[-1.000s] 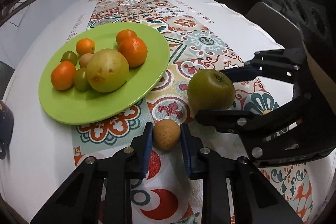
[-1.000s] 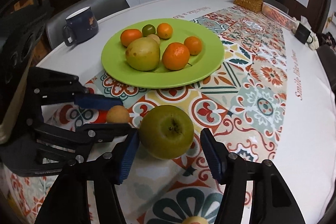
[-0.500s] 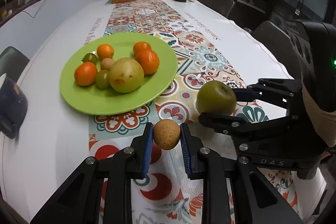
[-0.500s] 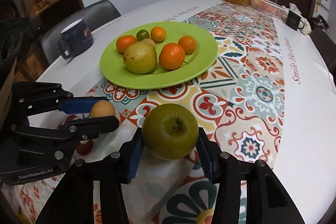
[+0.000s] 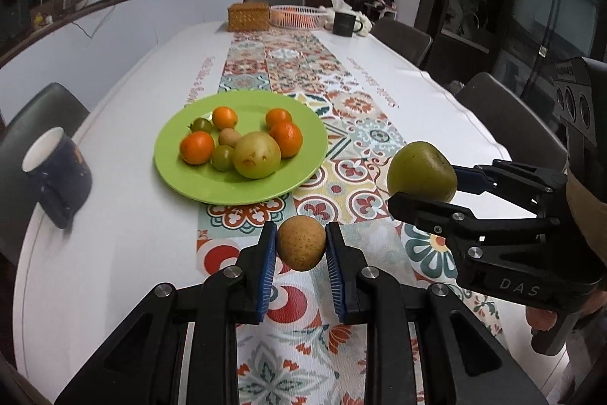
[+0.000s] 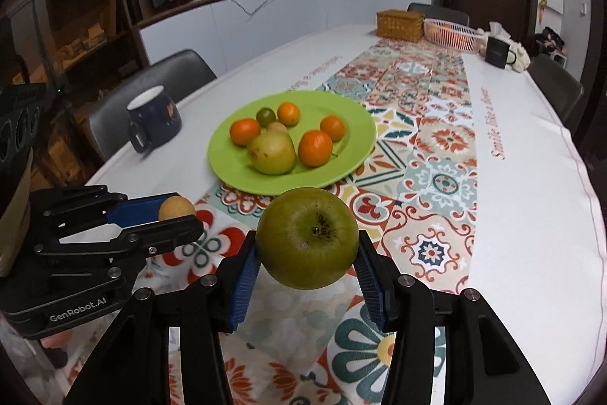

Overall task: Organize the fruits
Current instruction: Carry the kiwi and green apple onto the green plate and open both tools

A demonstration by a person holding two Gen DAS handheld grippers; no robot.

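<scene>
A small tan-brown fruit (image 5: 301,243) hangs above the patterned runner, pinched between the blue pads of my left gripper (image 5: 301,255), which is shut on it. To its right my right gripper (image 6: 308,266) is shut on a green apple (image 6: 308,237), also lifted off the table. The apple (image 5: 421,172) and the right gripper (image 5: 425,188) show at the right of the left wrist view; the left gripper (image 6: 170,215) with the brown fruit (image 6: 176,208) shows at the left of the right wrist view. Beyond both lies a green plate (image 5: 189,177) with several oranges, small green fruits and a yellow-green pear (image 5: 257,155).
A dark blue mug (image 5: 57,173) stands left of the plate near the table edge. At the far end are a wicker box (image 5: 248,16), a white basket (image 5: 299,16) and a black mug (image 5: 343,24). Grey chairs line both sides of the table.
The right gripper closed on the green apple. Both grippers rose off the runner with their fruits, and the plate now sits farther below and ahead.
</scene>
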